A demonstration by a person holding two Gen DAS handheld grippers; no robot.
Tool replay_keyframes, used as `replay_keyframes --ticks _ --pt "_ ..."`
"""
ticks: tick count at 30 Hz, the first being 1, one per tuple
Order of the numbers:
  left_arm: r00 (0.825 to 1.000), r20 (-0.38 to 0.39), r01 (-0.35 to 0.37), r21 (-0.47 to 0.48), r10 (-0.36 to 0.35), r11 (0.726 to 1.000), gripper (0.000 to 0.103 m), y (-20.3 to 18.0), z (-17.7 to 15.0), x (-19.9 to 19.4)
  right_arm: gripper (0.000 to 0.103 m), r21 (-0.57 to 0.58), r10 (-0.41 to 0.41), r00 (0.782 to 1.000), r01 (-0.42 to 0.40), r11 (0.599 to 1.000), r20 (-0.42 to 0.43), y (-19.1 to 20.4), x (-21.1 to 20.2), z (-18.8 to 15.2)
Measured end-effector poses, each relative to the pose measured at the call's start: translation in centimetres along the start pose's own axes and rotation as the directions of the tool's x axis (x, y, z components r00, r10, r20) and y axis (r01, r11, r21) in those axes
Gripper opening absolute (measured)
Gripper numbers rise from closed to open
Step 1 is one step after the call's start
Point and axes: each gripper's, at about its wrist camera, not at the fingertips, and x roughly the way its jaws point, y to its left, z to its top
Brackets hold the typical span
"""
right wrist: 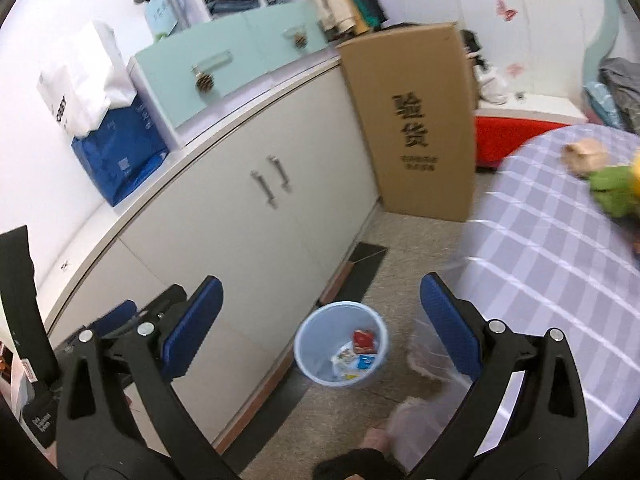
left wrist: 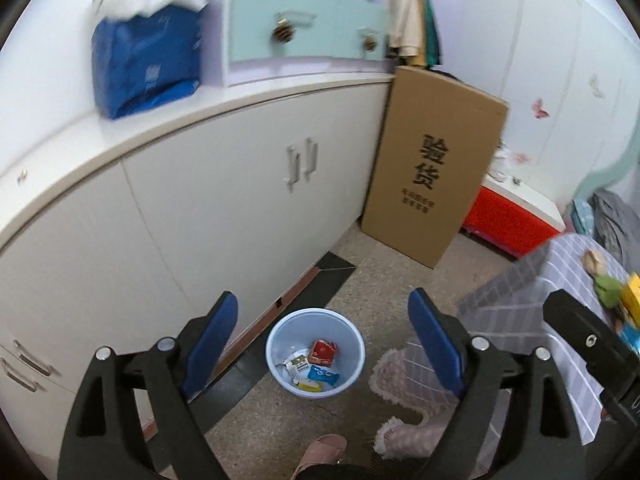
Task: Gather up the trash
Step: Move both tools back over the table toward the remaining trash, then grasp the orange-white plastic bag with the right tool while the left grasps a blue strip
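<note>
Both the left gripper [left wrist: 324, 320] and right gripper [right wrist: 320, 312] are held wide and empty above the bin [left wrist: 280, 332], where wrappers [left wrist: 316, 366] are gathered.

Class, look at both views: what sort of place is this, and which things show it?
Probably a lived-in room of a home: long white floor cabinets, hanging clothes, and a table under a lilac checked cloth. A pale blue plastic wastebasket stands on the speckled floor.
</note>
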Motion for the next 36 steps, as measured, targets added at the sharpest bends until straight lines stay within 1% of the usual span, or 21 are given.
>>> replay_keyframes --ticks 1,5,8,11,15,17,18,19,21,23,26,30,32,33,34,35,36 --pt "1.000 0.007 0.015 0.019 -0.015 1.000 0.085 -1.2 -0.4 -1.0 0.097 -0.004 -0.008 1.000 0.008 1.000 0.009 -0.6 -0.9 -0.1" --pt "0.997 0.039 0.068 0.127 -0.074 0.990 0.085 -6.1 -2.0 -4.1 0.097 -0.015 -0.088 0.995 0.089 0.996 0.044 -4.1 -5.3 -0.9" --pt "0.993 0.030 0.108 0.198 -0.116 0.974 0.085 -10.2 -3.5 -5.8 0.097 0.000 -0.162 0.984 0.163 0.987 0.072 -7.3 -8.7 -1.7" --pt "0.988 -0.005 0.153 0.235 -0.156 0.960 0.085 -13.7 -5.0 -6.6 0.097 0.005 -0.257 0.960 0.258 0.966 0.109 -10.5 -12.0 -2.7" --pt "0.978 -0.036 0.207 0.295 -0.206 0.933 0.085 -18.5 -7.6 -8.4 0.097 0.051 -0.333 0.934 0.329 0.943 0.128 -15.0 -15.9 -4.1" --pt "0.969 -0.059 0.245 0.330 -0.240 0.912 0.085 -21.0 -9.0 -9.1 0.097 0.079 -0.387 0.912 0.379 0.922 0.137 -17.3 -17.8 -4.9" --pt "0.964 -0.077 0.265 0.343 -0.254 0.901 0.085 -22.0 -9.5 -9.3 0.097 0.086 -0.400 0.906 0.391 0.916 0.140 -18.1 -18.4 -5.2" --pt "0.953 -0.115 0.303 0.357 -0.281 0.883 0.085 -23.6 -10.3 -9.5 0.097 0.104 -0.412 0.901 0.400 0.910 0.137 -19.5 -19.3 -5.6" --pt "0.941 -0.152 0.338 0.371 -0.302 0.865 0.085 -25.5 -11.5 -9.6 0.097 0.145 -0.423 0.897 0.405 0.903 0.128 -21.7 -20.4 -6.3" --pt "0.937 -0.183 0.348 0.400 -0.299 0.848 0.085 -27.7 -12.8 -9.8 0.097 0.184 -0.430 0.895 0.405 0.895 0.118 -23.4 -21.2 -6.8" --pt "0.930 -0.205 0.365 0.433 -0.304 0.824 0.085 -30.3 -14.3 -10.1 0.097 0.225 -0.430 0.895 0.398 0.889 0.116 -25.3 -22.5 -7.6" --pt "0.926 -0.243 0.371 0.457 -0.288 0.809 0.085 -33.0 -15.6 -9.5 0.097 0.244 -0.428 0.898 0.393 0.886 0.107 -26.7 -23.2 -8.5" --pt "0.929 -0.254 0.363 0.474 -0.270 0.802 0.075 -33.9 -16.2 -9.1 0.097 0.252 -0.415 0.905 0.382 0.889 0.094 -27.4 -23.2 -8.8" --pt "0.928 -0.269 0.361 0.485 -0.257 0.796 0.063 -34.4 -16.5 -8.7 0.097 0.254 -0.412 0.907 0.378 0.890 0.091 -27.5 -23.1 -8.9" --pt "0.918 -0.299 0.381 0.478 -0.261 0.792 0.053 -34.6 -16.7 -8.3 0.097 0.254 -0.406 0.910 0.375 0.892 0.083 -27.7 -23.0 -8.9" --pt "0.910 -0.314 0.396 0.468 -0.271 0.790 0.051 -34.6 -16.6 -8.1 0.097 0.248 -0.396 0.915 0.367 0.897 0.077 -27.8 -22.9 -8.9" --pt "0.911 -0.307 0.397 0.468 -0.276 0.790 0.031 -34.6 -16.5 -8.3 0.097 0.242 -0.387 0.919 0.361 0.901 0.072 -27.8 -22.7 -9.0"
